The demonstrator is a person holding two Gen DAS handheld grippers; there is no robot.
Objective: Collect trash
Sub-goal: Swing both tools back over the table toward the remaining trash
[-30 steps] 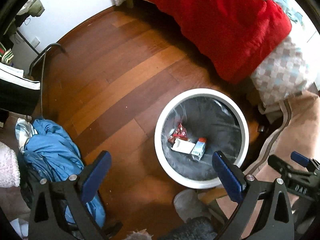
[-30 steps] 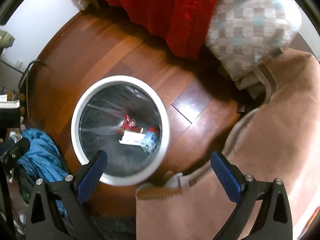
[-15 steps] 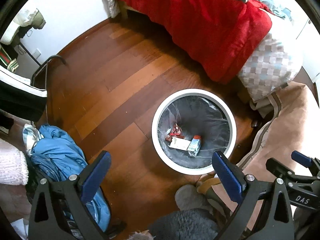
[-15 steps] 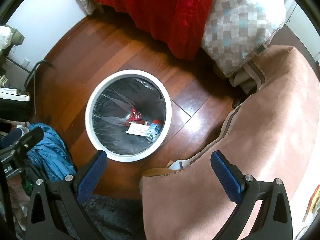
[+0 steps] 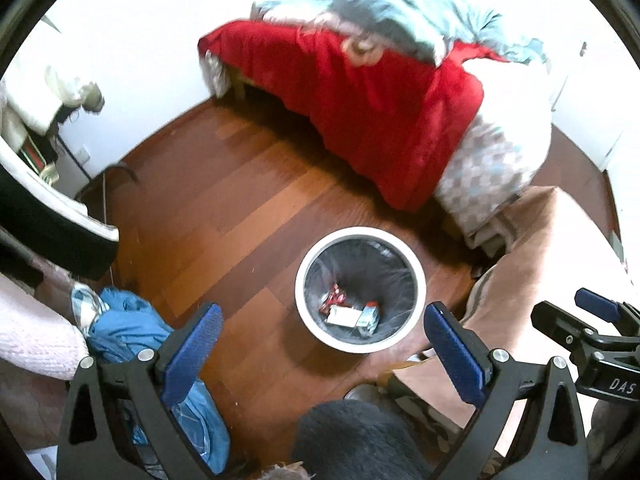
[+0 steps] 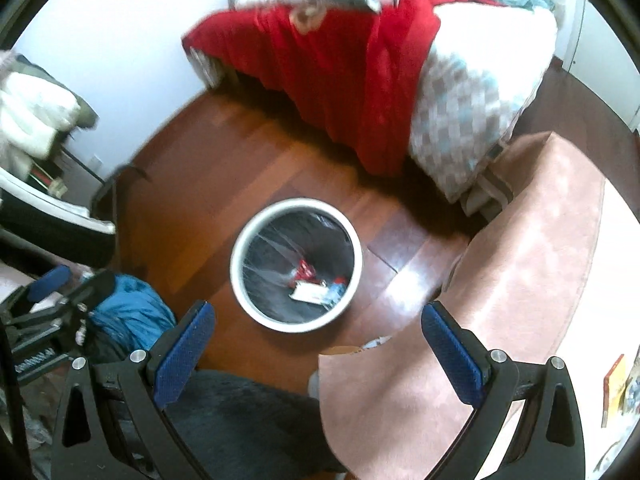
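Two tongs: both empty, both high above the floor.
Far left: blue garment (image 5: 132,328) heaped on the floor (image 5: 224,208) beside a pink knit bundle; clothing, not obvious trash.
Left tongs (image 5: 324,344): fingers spread wide, nothing between them; bin sits in the gap as seen from the left wrist view.
Bin (image 5: 360,236): white rim, dark liner, upright on the wood floor, apart from the bed.
Trash in bin (image 5: 348,312): red wrapper, white flat packet and a small carton lie together at the bottom.
Right tongs (image 6: 320,340): fingers spread wide, nothing held; bin lies just left of their centre line in the right wrist view.
Right side: pink cloth (image 6: 520,280) draped over a low piece of furniture, close to the bin; bed with red blanket (image 5: 372,108) beyond.
Loose trash: none plainly visible on the floor; small items at the far right edge of the right wrist view are too blurred to name.
Risk 1: both views are smeared, so a reach now could misjudge depth and knock the bin over, spilling what is collected.
Risk 2: grabbing the blue garment or the pink cloth by mistake for rubbish.
Risk 3: the two tools are near each other and could collide.
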